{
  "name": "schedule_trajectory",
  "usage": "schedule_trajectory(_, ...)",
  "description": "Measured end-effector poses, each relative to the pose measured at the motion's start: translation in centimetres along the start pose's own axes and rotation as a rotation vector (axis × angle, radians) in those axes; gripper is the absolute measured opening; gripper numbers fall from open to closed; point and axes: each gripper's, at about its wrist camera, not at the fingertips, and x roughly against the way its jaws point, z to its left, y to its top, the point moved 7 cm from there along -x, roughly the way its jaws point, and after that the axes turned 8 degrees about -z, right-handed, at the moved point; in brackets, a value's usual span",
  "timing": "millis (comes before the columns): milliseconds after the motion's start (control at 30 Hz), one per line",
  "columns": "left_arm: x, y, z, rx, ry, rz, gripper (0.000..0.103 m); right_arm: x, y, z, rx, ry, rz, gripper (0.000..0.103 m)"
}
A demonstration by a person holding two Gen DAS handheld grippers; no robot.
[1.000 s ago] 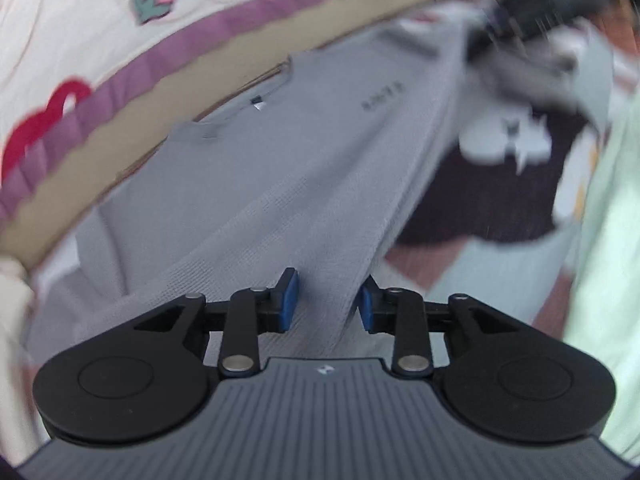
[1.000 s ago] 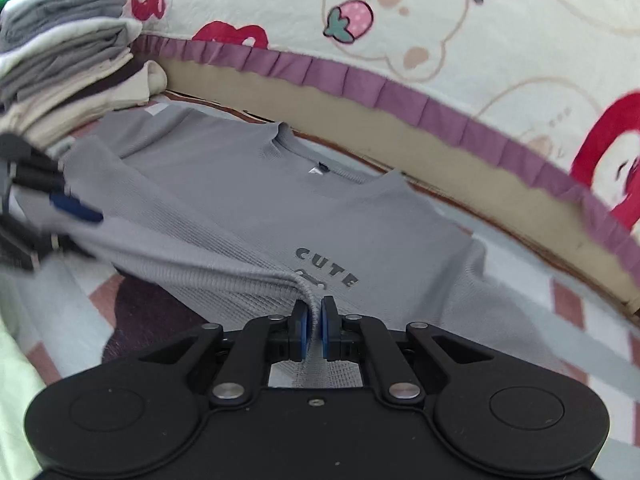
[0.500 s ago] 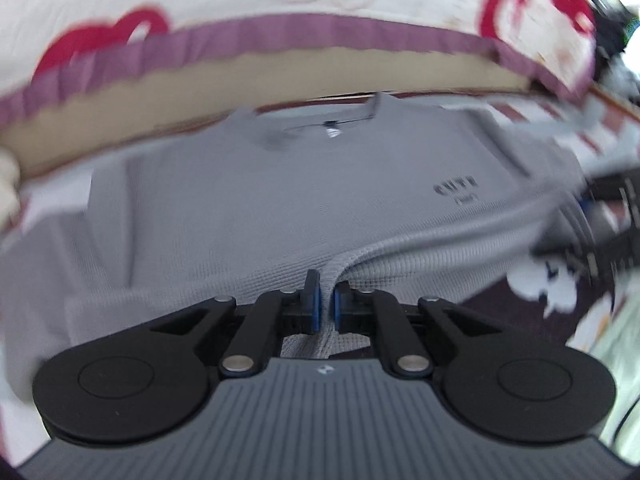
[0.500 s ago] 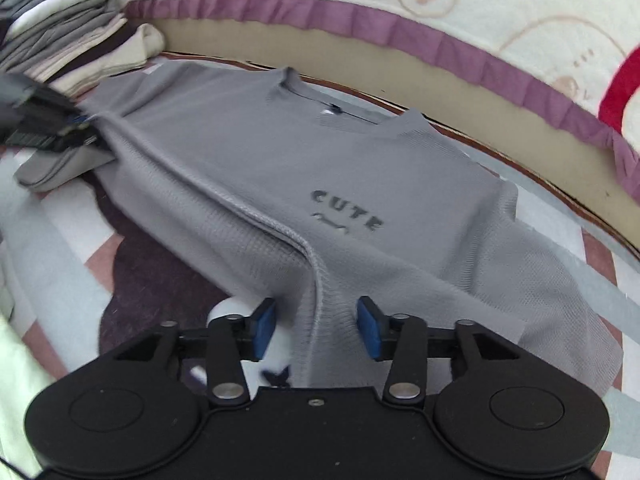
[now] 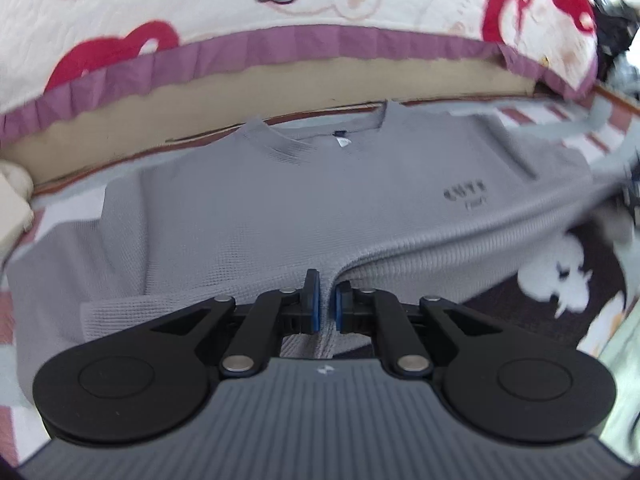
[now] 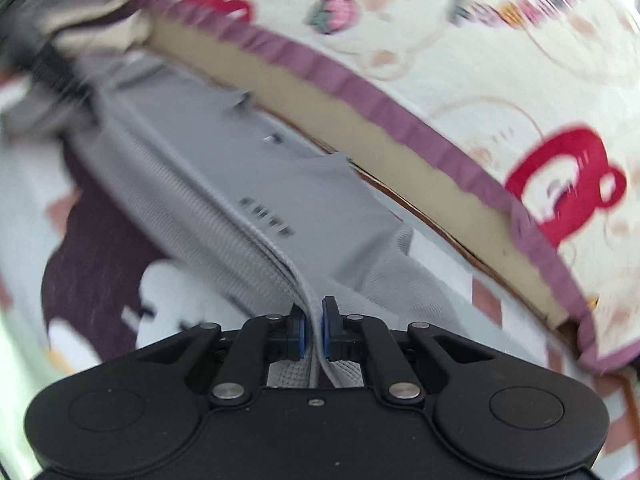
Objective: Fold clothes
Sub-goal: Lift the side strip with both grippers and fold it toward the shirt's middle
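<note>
Quilted bedspread (image 5: 120, 4), waffle-knit grey sweatshirt (image 5: 280, 208)

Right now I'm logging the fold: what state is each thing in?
Grey waffle-knit shirt: front up, bottom hem lifted and stretched.
Left gripper: shut on the hem.
Right gripper: shut on the hem.
Folded clothes stack: blurred, piled beside the shirt.

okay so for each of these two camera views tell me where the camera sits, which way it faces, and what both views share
Left wrist view: sits on the left gripper, facing forward and down over the grey waffle-knit sweatshirt toward the purple-trimmed quilt; the gripper pinches the hem.
Right wrist view: sits on the right gripper, facing forward and down along the hem, blurred; the gripper pinches it.
Shared: sweatshirt, quilt, dark patterned mat.
</note>
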Motion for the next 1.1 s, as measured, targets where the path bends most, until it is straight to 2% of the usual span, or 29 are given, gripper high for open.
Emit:
schedule_trajectory(133,0.8,-2.0,-0.4,-0.11,0.01,0.052,0.011,-2.0,-0.4,-1.1,-0.032,0.042,0.035,0.007)
schedule_trajectory(233,1.4,-3.0,1.0,-0.083,0.012,0.097,0.012,-2.8,-0.9,-1.8,-0.101,0.093,0.067,0.008)
schedule_trajectory(300,1.7,-3.3,2.7,-0.024,0.019,0.11,0.017,-2.8,-1.5,-2.0,-0.166,0.124,0.077,0.009)
schedule_trajectory(367,2.2,-3.4,3.9,0.021,0.01,0.096,0.018,-2.7,-2.2,-2.1,-0.22,0.148,0.087,0.016)
schedule_trajectory(433,2.4,-3.5,4.3,0.014,0.011,0.095,0.018,-2.6,-3.0,-2.0,-0.234,0.159,0.095,0.025)
schedule_trajectory(500,2.8,-3.8,4.0,-0.005,0.027,0.089,0.018,-2.5,-3.7,-1.4,-0.197,0.156,0.098,0.025)
schedule_trajectory(533,3.0,-4.1,3.8,-0.013,0.035,0.086,0.019,-2.3,-3.8,-0.8,-0.157,0.149,0.089,0.018)
schedule_trajectory(600,3.0,-4.6,3.4,-0.022,0.057,0.082,0.019,-2.0,-4.2,0.3,-0.077,0.135,0.072,0.015)
schedule_trajectory(633,2.7,-4.8,3.2,-0.03,0.067,0.082,0.018,-1.8,-4.1,0.6,-0.064,0.117,0.058,0.013)
schedule_trajectory(700,2.3,-4.7,2.6,-0.062,0.095,0.064,0.02,-1.1,-3.3,0.1,-0.118,0.058,0.006,0.012)
schedule_trajectory(733,2.4,-4.6,2.1,-0.085,0.101,0.054,0.022,-0.8,-2.7,-0.2,-0.14,0.039,-0.013,0.011)
schedule_trajectory(800,2.5,-4.4,0.9,-0.13,0.085,0.019,0.034,-0.1,-1.5,-0.6,-0.161,0.015,-0.04,0.011)
schedule_trajectory(833,2.3,-4.5,0.3,-0.158,0.073,0.022,0.047,0.2,-0.9,-0.7,-0.172,0.004,-0.053,0.01)
schedule_trajectory(867,2.0,-4.7,-0.3,-0.186,0.062,0.025,0.05,0.4,-0.4,-0.9,-0.172,-0.001,-0.061,0.01)
schedule_trajectory(900,1.8,-4.9,-0.9,-0.211,0.054,0.028,0.05,0.6,0.0,-1.0,-0.164,0.0,-0.065,0.009)
schedule_trajectory(933,1.6,-4.8,-0.7,-0.21,0.079,0.021,0.05,0.8,0.3,-1.1,-0.155,-0.001,-0.067,0.008)
schedule_trajectory(967,1.4,-4.7,-0.4,-0.206,0.105,0.015,0.037,0.9,0.5,-1.1,-0.145,-0.001,-0.067,0.008)
schedule_trajectory(1033,1.3,-4.2,1.4,-0.111,0.167,0.022,0.013,1.2,0.7,-1.3,-0.132,0.001,-0.067,0.007)
schedule_trajectory(1100,1.7,-3.8,2.8,-0.041,0.191,0.009,0.013,1.4,1.0,-1.5,-0.126,0.012,-0.068,0.007)
